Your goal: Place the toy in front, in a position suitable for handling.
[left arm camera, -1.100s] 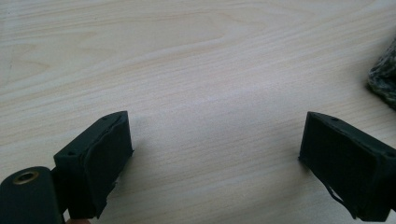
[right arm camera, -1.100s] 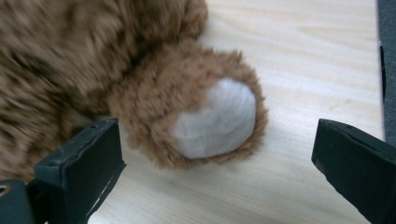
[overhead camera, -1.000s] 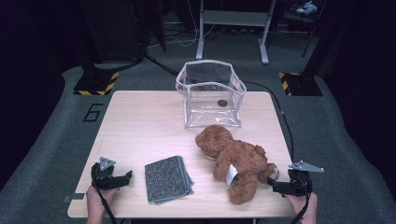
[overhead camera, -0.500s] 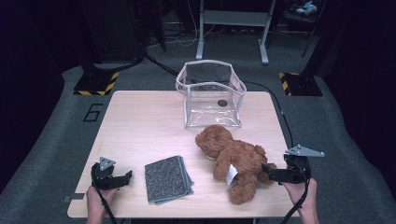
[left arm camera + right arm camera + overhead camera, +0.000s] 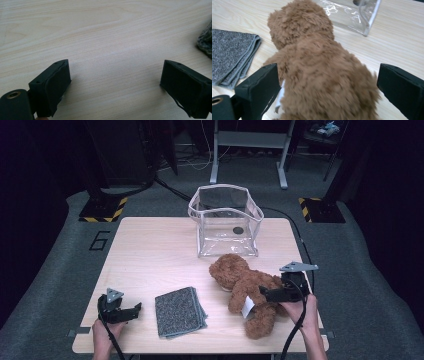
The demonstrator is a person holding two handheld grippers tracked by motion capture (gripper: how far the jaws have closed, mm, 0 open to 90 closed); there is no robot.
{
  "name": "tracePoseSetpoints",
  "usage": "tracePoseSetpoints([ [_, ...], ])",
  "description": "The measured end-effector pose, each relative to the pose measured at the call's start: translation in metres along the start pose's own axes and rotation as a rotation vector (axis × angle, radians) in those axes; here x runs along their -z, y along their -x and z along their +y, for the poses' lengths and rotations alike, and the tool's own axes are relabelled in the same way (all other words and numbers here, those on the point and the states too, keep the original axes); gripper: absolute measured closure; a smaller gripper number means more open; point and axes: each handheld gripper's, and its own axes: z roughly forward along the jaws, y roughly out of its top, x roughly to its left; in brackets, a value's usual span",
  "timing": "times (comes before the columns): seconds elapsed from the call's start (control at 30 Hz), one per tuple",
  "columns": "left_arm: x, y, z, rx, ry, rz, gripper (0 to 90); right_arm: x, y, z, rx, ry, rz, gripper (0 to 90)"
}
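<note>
The right gripper reaches in from 4 o'clock on the table, its jaws spread wide on either side of the brown teddy bear's body without clamping it. In the right gripper view the bear sits between the two black jaws, head toward 12 o'clock. The bear lies at about 5 o'clock from the table's middle, its head just beside the clear plastic bag, which stands at 12 o'clock. A folded grey cloth lies at 6 o'clock, near the bear's left. The left gripper rests at 7 o'clock, jaws apart over bare wood, holding nothing, with the cloth's edge at its 2 o'clock.
</note>
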Motion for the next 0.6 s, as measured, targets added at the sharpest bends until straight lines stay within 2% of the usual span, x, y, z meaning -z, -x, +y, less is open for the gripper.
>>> tracePoseSetpoints([
  [0.17,0.0,0.0,0.0,0.0,0.0,-0.001,8.8,-0.013,-0.01,0.011,0.028,-0.017,0.021,3.8],
  [0.23,0.0,0.0,0.0,0.0,0.001,-0.001,8.8,-0.018,-0.016,0.016,0.02,-0.025,0.027,3.8],
  [0.3,0.0,0.0,0.0,0.001,0.001,0.0,8.8,-0.026,-0.022,0.024,0.044,-0.031,0.04,4.1],
  [0.5,0.0,0.0,0.0,0.0,0.001,-0.001,8.8,-0.042,-0.034,0.037,0.059,-0.054,0.043,4.9],
  [0.53,0.0,0.0,0.0,-0.001,0.0,-0.001,8.8,-0.045,-0.037,0.039,0.05,-0.066,0.043,5.2],
  [0.6,0.0,0.0,0.0,-0.001,0.0,-0.001,8.8,-0.055,-0.04,0.043,0.069,-0.09,0.04,6.7],
])
